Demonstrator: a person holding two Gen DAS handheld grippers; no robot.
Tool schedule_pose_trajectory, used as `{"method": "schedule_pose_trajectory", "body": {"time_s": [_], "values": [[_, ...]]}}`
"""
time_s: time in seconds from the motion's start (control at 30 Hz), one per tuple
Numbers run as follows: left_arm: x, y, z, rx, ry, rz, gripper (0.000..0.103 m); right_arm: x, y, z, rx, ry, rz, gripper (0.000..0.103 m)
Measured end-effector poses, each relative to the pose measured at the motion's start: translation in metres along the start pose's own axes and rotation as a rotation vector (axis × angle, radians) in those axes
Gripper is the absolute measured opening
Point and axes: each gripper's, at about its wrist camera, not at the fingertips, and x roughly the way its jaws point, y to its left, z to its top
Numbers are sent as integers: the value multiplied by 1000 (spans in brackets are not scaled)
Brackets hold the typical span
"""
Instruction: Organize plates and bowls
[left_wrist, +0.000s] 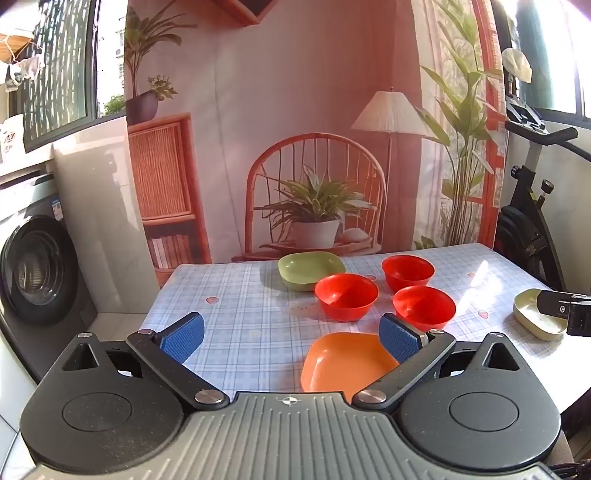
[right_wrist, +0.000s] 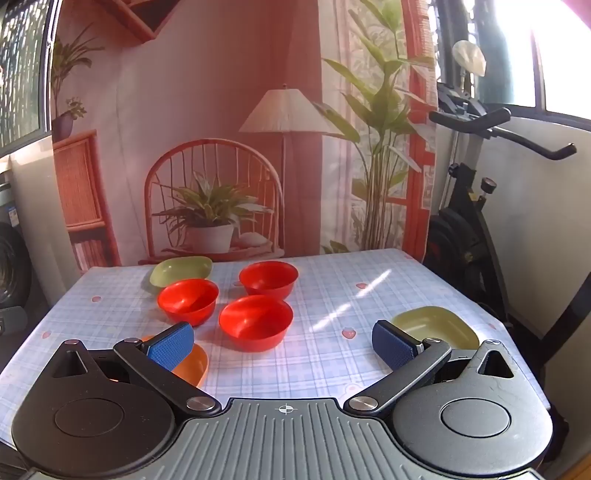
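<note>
3 red bowls (right_wrist: 255, 322) and 3 plates (left_wrist: 345, 360) sit empty.

On the desk (right_wrist: 332, 295) before me three bowls (right_wrist: 255, 321) cluster mid-desk, one plate (right_wrist: 181, 271) behind them to the left, another (right_wrist: 194, 363) nearest me, a third (right_wrist: 436, 325) off right.

In the right wrist view, the orange plate (right_wrist: 195, 363) lay mostly hidden behind the left finger of the right gripper (right_wrist: 284, 341), only its right side showing. The pale green plate (right_wrist: 436, 325) was partly covered by the other finger. In the left wrist view, the same pale plate (left_wrist: 532, 314) sat partly behind the dark body of the right gripper, which the picture's right edge cut off. The bench (left_wrist: 229, 295) lost its near edge behind the left gripper (left_wrist: 291, 338).
</note>
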Motion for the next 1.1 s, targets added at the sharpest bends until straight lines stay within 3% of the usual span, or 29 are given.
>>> {"method": "schedule_pose_trajectory", "body": {"time_s": [1.1], "values": [[3, 0, -4, 8, 8, 9, 102, 2, 1, 0, 1, 14, -1, 103]]}}
